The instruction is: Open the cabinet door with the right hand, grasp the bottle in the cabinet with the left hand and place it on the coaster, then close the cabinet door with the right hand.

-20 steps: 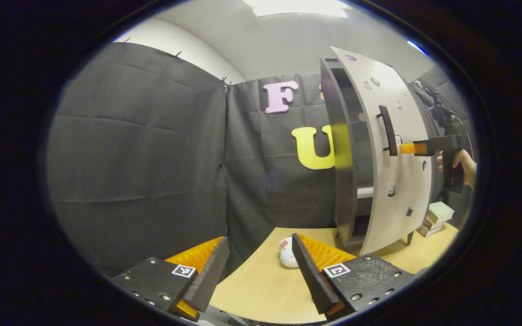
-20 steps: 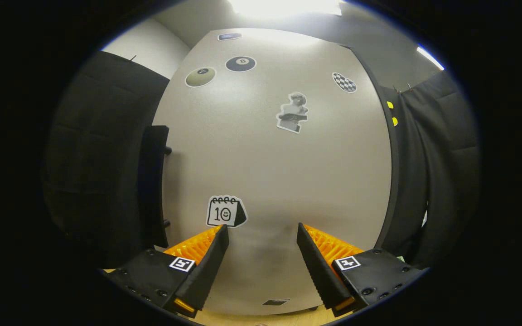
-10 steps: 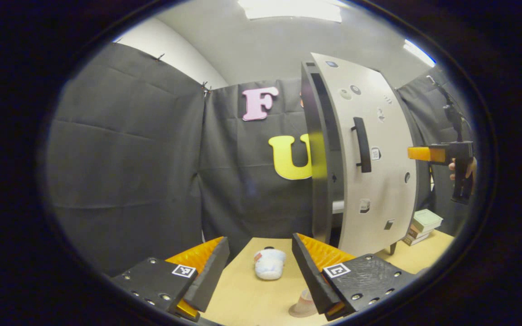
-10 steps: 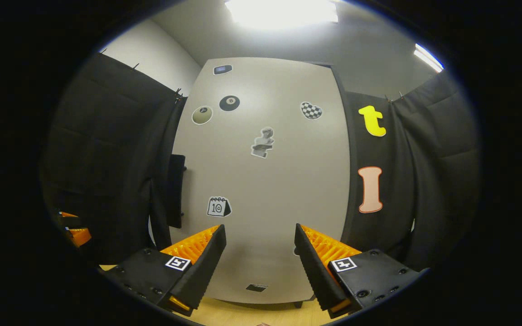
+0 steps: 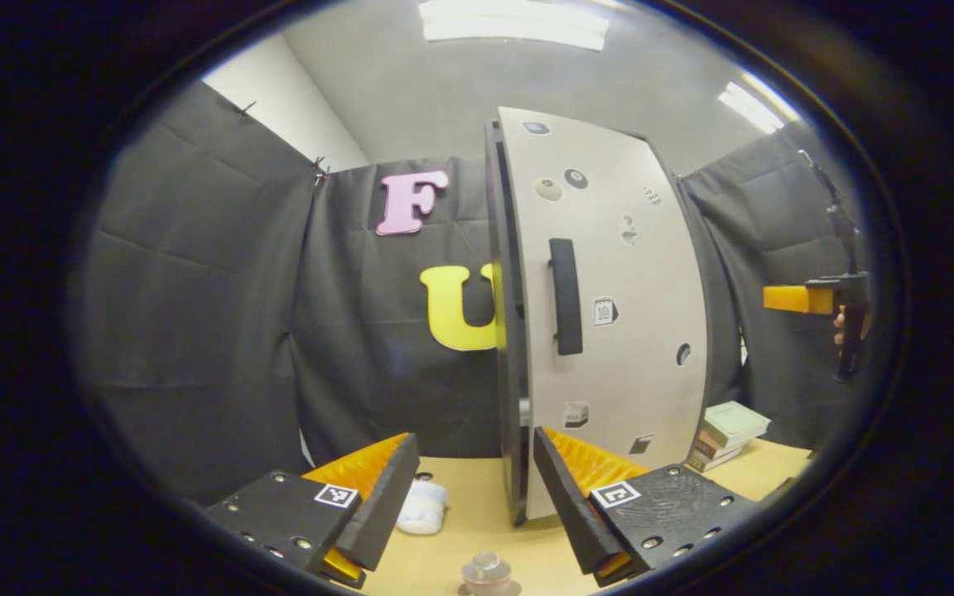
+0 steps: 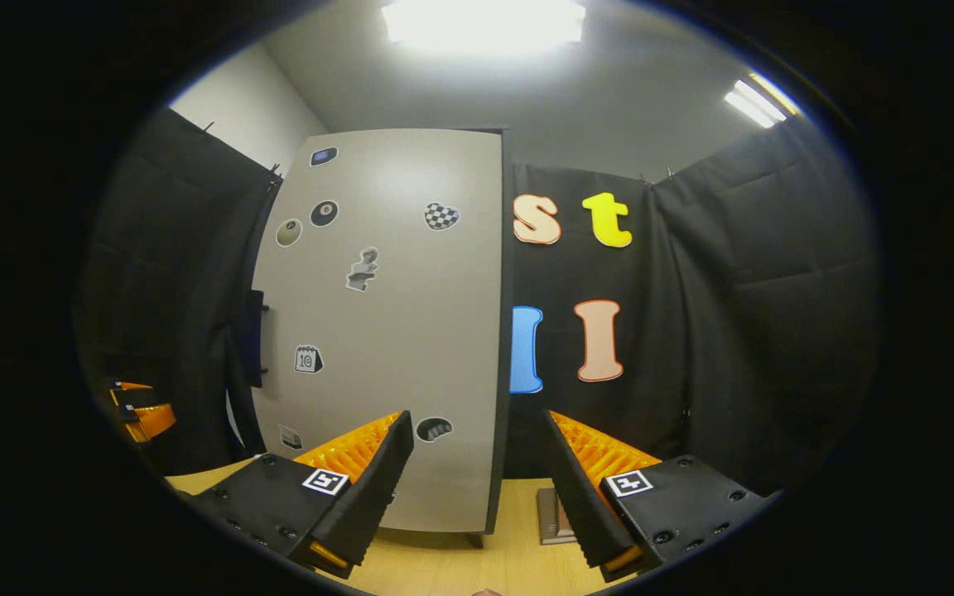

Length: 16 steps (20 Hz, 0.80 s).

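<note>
Left gripper [image 5: 469,497]: fingers spread apart, nothing between them, held above the tan table [image 5: 460,538].
- Bottle [image 5: 486,573]: clear, with a rounded stopper, directly below the gap between the fingers at the lower edge of the left gripper view; it stands on what seems to be the coaster, of which too little shows to be sure.
- White soft object [image 5: 425,507]: on the table just beyond the left finger, partly hidden by it.
- Cabinet door [image 5: 609,314]: pale, closed, dotted with small stickers; ahead and slightly right of the fingers. Dark vertical handle [image 5: 566,296] near its left edge.
- Stack of books [image 5: 725,434]: on the table to the right of the cabinet.

Right gripper [image 6: 477,488]: fingers parted, empty, clear of the door. In the left gripper view it sits far right [image 5: 796,299], held by a hand [image 5: 841,324], well apart from the handle.
- Cabinet door [image 6: 386,331]: ahead and left of the fingers, shut against the dark cabinet edge.
- Book [image 6: 554,515]: flat on the table between the fingers, beside the cabinet foot.
- Left gripper [image 6: 139,414]: at the far left, beyond the cabinet.
</note>
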{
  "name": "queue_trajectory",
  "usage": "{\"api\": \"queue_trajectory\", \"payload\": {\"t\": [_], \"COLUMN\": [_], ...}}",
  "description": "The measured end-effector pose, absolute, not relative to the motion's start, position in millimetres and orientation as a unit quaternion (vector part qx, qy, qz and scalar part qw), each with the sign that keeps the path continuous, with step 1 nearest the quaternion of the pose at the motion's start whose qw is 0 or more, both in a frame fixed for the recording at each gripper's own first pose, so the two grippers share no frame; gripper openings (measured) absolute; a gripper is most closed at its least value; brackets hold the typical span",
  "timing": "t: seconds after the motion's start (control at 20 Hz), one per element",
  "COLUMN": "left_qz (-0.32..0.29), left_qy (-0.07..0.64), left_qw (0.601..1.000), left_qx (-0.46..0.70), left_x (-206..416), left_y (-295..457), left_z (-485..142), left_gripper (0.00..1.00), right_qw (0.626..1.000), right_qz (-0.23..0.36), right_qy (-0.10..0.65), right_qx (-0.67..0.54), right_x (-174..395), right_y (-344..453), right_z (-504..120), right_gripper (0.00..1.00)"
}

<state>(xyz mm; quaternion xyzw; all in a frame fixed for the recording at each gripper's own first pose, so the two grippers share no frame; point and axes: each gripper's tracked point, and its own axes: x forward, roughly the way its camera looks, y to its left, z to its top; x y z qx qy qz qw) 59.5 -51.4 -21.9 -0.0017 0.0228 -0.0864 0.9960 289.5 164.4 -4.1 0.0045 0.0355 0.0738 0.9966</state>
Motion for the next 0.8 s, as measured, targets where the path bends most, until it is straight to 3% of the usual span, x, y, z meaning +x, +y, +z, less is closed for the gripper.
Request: {"api": "queue_trajectory", "payload": {"t": [0.3,0.8], "left_qz": [-0.103,-0.088], "left_qy": [0.015,0.013], "left_qw": [0.995,0.996], "left_qx": [-0.008,0.011], "left_x": [64.8,60.1], "left_y": [-76.9,-61.2], "left_z": [-12.6,-4.4], "left_gripper": [0.85,0.84], "right_qw": [0.998,0.997], "right_qz": [0.049,0.06], "right_qy": [0.046,0.051], "right_qx": [0.015,0.026], "right_x": [270.7,263.7], "right_y": [121.1,119.4], "right_z": [-18.6,-29.5], "right_gripper": [0.96,0.98]}}
